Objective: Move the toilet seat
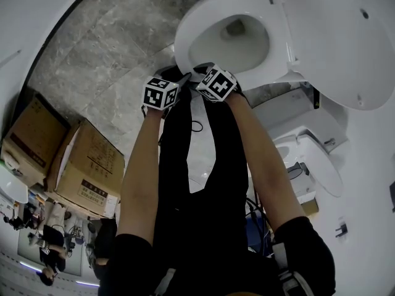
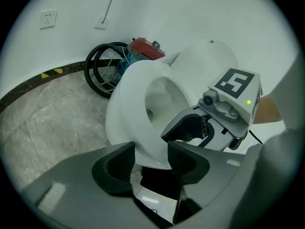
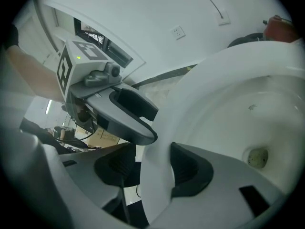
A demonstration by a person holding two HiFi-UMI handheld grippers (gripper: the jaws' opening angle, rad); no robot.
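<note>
A white toilet stands with its lid (image 1: 333,36) raised and the toilet seat (image 1: 203,23) lying down on the bowl. Both grippers meet at the seat's front edge, side by side. My left gripper (image 2: 150,159) has the seat's front rim (image 2: 143,128) between its pads, and both pads touch it. My right gripper (image 3: 152,168) straddles the rim (image 3: 157,142) just beside it, one pad inside the ring and one outside, closed against it. In the head view the left gripper (image 1: 182,78) and right gripper (image 1: 199,73) show mostly as their marker cubes; the fingertips are partly hidden.
Two cardboard boxes (image 1: 86,168) sit on the marble floor (image 1: 105,60) to the left. Another white fixture (image 1: 308,159) stands close on the right. Behind the toilet lie a coiled black hose (image 2: 102,68) and a red device (image 2: 145,46) against the wall.
</note>
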